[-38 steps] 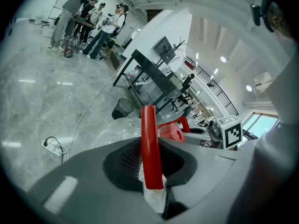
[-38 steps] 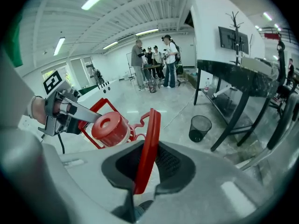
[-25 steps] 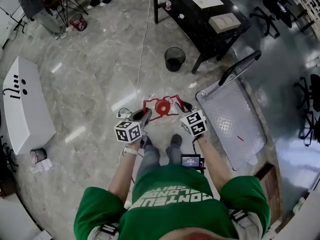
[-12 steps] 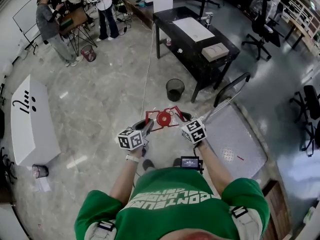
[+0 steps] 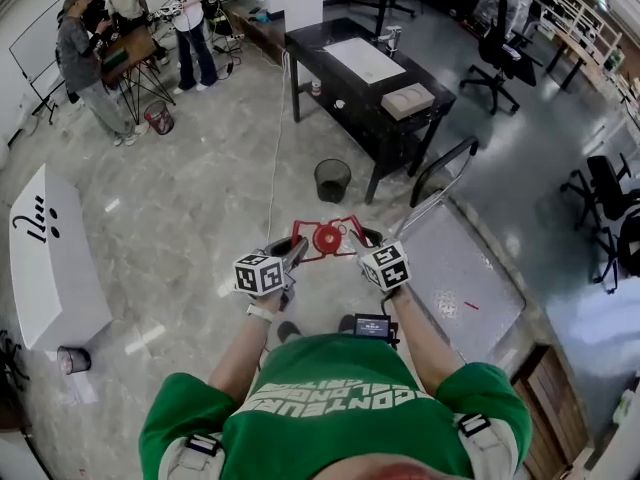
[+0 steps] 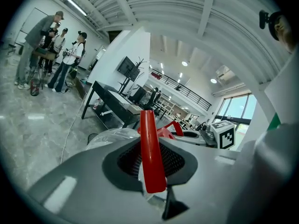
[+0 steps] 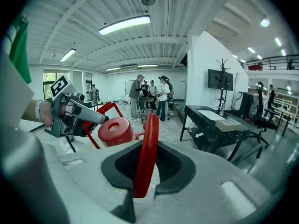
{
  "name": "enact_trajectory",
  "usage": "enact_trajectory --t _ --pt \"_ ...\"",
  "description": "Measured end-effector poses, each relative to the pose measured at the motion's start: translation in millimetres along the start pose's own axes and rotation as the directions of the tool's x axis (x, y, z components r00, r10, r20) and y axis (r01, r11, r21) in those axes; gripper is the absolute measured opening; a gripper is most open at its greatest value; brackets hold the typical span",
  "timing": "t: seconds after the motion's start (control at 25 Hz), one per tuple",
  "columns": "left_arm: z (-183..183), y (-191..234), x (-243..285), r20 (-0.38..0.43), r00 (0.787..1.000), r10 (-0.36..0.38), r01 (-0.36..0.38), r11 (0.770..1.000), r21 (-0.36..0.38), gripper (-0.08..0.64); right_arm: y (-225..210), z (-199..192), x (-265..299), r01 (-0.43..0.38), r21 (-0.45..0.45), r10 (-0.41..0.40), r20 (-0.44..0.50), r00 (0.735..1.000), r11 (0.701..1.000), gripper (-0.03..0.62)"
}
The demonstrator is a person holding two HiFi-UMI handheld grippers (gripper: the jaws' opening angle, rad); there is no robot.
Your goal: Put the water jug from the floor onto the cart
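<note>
The water jug (image 5: 326, 238) hangs in front of my body between my two hands, its red cap (image 7: 114, 131) facing up at me and its clear body (image 6: 112, 136) underneath. I judge it heavy if it is full, and the load will slosh and swing if I jerk it. The clear wall looks smooth and rounded, a poor place for narrow pads, and probably thin enough to dent. The stiff red handle (image 6: 150, 153) is the right place to hold it: it is rigid, narrow enough to fit between the pads, and it rises on both sides of the cap, so two grips share the weight and keep the jug from tipping.

That is how I have it. The left tongs (image 5: 293, 250) are clamped on the handle's left side, the red strip running straight up between the ribbed pads. The right tongs (image 5: 365, 240) are clamped on the opposite side in the same way, the strip leaning a little in the grip. Neither pair is fully closed, because the plastic fills the gap. The cap sits midway between them, just beyond both sets of tips, and from the right gripper view I can see the left tongs reaching in from the other side.

The cart (image 5: 470, 278) stands to my right, its patterned metal deck bare and its push bar (image 5: 445, 163) at the far end. The jug is near its edge but not yet over it. I think the smooth handle could slip in the pads if one side drops, so both hands should stay level.
</note>
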State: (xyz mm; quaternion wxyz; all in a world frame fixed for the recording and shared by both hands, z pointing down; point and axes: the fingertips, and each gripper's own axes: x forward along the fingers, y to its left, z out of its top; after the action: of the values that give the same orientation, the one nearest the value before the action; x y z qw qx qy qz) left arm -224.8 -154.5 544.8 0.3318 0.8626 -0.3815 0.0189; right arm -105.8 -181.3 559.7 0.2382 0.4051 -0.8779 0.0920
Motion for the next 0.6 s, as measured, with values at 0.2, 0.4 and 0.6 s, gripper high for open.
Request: enact_trajectory --t 0.2,0.4,0.6 --pt "-17 -26 24 -0.068 0.993 -0.099 0.101 0.995 0.02 0.078 -14 -24 -35 0.104 0.059 -0.104 -0.012 0.995 0.993 0.052" --pt "-36 -66 60 -0.155 0.961 -0.227 0.235 0.971 0.036 0.079 -38 -54 -84 0.24 0.133 -0.238 -0.035 0.971 0.962 0.053" --pt "-62 -122 99 -0.244 0.899 -0.363 0.385 0.922 0.048 0.078 -64 -93 -148 0.392 0.214 -0.387 -0.068 0.92 0.895 0.054"
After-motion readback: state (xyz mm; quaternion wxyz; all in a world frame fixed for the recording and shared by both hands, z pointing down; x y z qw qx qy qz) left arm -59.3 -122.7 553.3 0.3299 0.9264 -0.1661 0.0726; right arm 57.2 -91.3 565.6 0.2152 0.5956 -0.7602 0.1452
